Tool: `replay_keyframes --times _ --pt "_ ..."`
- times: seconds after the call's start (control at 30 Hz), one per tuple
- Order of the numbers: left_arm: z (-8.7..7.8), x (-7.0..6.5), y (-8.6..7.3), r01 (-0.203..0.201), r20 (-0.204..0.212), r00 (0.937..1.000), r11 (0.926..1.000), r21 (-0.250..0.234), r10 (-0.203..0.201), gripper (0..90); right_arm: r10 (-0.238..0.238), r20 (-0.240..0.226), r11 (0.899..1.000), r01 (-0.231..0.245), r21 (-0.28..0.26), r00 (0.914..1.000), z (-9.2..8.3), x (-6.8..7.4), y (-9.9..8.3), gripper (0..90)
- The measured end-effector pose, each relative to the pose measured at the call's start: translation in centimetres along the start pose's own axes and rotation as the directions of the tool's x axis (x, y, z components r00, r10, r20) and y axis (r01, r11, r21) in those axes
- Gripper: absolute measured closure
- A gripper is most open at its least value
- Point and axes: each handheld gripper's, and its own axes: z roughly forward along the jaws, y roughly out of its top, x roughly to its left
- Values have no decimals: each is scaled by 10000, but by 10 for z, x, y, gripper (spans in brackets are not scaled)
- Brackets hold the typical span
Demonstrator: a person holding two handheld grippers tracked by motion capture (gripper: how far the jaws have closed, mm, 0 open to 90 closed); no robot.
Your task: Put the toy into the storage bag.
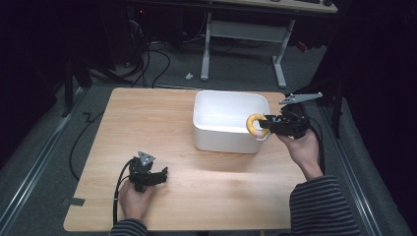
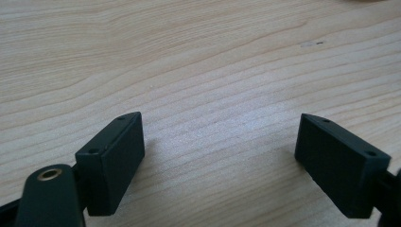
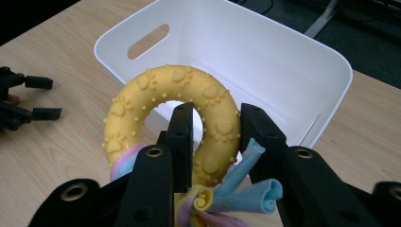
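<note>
- A yellow ring toy [image 3: 172, 111] with pastel fabric strips [image 3: 246, 194] is clenched by the right gripper [image 3: 215, 137] at the 3 o'clock rim of the white tub [image 1: 223, 135].
- The left gripper [image 2: 220, 165] is held released, nothing between its jaws, low over the bench [image 1: 147, 123] toward 7 o'clock.

1 ring toy [image 3: 176, 106], 1 tub [image 1: 230, 120]

the tub [image 1: 223, 135] sits on the table [image 1: 147, 118] toward two o'clock from its centre. the ring toy [image 1: 254, 124] hangs at the tub's three o'clock rim, clamped in the right gripper [image 1: 269, 127]. the left gripper [image 1: 156, 176] rests on the table at seven o'clock, well apart.
</note>
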Motion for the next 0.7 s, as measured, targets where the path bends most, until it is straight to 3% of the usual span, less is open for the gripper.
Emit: replay_keyframes --times 0.43,0.7 --pt "0 0 0 9 7 10000 10000 -1 -9 169 78 163 9990 -85 443 9998 19 -3 22 670" --pt "0 0 0 14 6 10000 10000 -3 -14 169 403 273 9963 -422 754 9988 35 -10 27 670"
